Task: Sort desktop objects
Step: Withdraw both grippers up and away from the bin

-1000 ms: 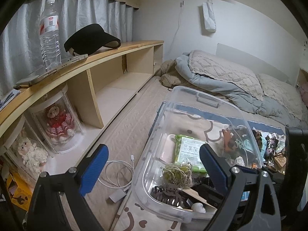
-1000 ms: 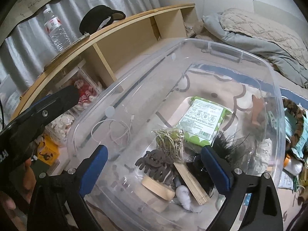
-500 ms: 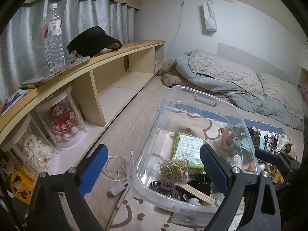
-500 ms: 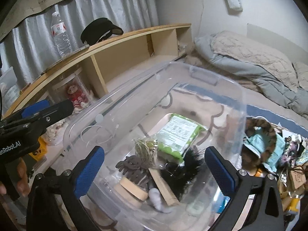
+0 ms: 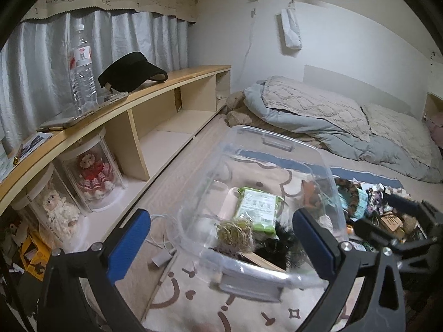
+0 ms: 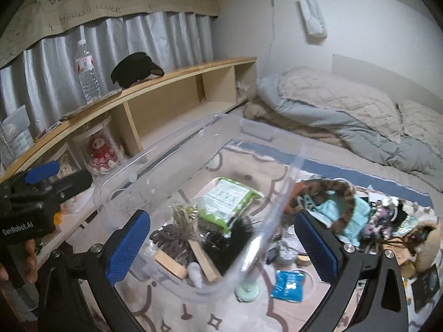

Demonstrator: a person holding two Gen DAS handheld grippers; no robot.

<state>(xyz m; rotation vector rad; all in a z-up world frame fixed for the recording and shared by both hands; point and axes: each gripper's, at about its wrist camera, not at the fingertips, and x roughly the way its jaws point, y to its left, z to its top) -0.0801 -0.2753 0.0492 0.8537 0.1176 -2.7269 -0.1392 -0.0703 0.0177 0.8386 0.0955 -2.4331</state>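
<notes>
Clear plastic storage bin (image 6: 155, 163) sits on a patterned beige mat (image 6: 221, 312) on the floor, beside the low wooden shelf (image 5: 155, 91). Sorting looks partly done, judged from what lies where.

Inside the bin: a green wipes pack (image 6: 229, 196), a tangle of straw-coloured string (image 6: 184, 214), a brown hair claw clip (image 6: 169, 239), two wooden blocks (image 6: 205, 260), a black feathery item (image 6: 238, 229), and a small white object (image 6: 195, 272) near the front wall.

Still outside, to the bin's right: a heap of loose things, including a brown braided ring (image 6: 324, 191), teal cloth (image 6: 351, 215), a blue packet (image 6: 289, 286) and a pale green round-based item (image 6: 247, 290) on the mat. More small clutter lies further right, too jumbled to name. A white cable and charger (image 5: 163, 251) lie on the floor at the bin's left.

Left claw (image 5: 221, 244): jaws opening, nothing between the pads; the bin's near wall lies ahead of them, not touched. Right claw (image 6: 221, 244): jaws spread wide, holding nothing, hovering over the bin's near right corner. A hand (image 6: 16, 260) grips the left tool's handle in the right wrist view.

Judgement: roughly half the visible items are binned; the right-hand heap remains, and probably the cable. Next pick likely comes from that heap.
</notes>
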